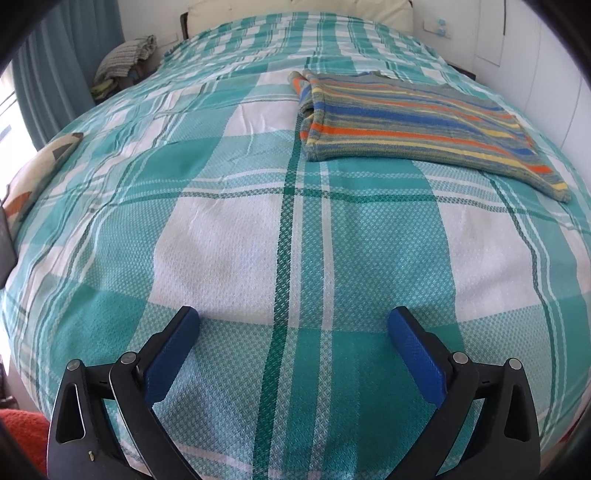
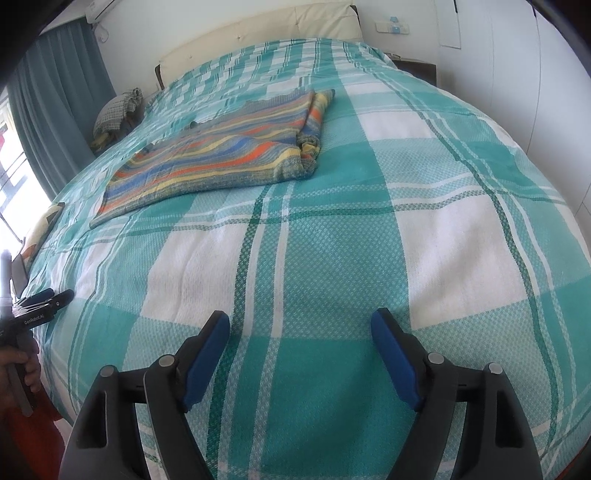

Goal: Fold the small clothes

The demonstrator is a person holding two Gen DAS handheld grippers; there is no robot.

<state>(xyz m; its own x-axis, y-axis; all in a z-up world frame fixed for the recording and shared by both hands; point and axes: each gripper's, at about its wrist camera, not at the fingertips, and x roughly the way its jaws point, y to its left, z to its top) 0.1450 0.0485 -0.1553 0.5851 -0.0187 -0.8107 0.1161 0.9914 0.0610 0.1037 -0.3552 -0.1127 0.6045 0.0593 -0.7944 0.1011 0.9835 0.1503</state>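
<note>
A striped knit garment (image 1: 417, 122) in blue, orange, yellow and grey lies flat on the teal plaid bedspread (image 1: 258, 229), with one side folded over at its left edge. In the right wrist view the garment (image 2: 221, 151) lies far ahead to the left, folded part on its right. My left gripper (image 1: 293, 325) is open and empty, low over the near part of the bed. My right gripper (image 2: 300, 325) is open and empty, also near the bed's front. The left gripper also shows at the left edge of the right wrist view (image 2: 40, 304).
A cream headboard (image 2: 258, 33) and white wall close the far end. Teal curtains (image 2: 55, 96) and a window are at left. A checked cloth bundle (image 1: 125, 55) sits beside the bed. A patterned cushion (image 1: 33, 177) lies at the bed's left edge. White wardrobe doors (image 2: 535, 92) are at right.
</note>
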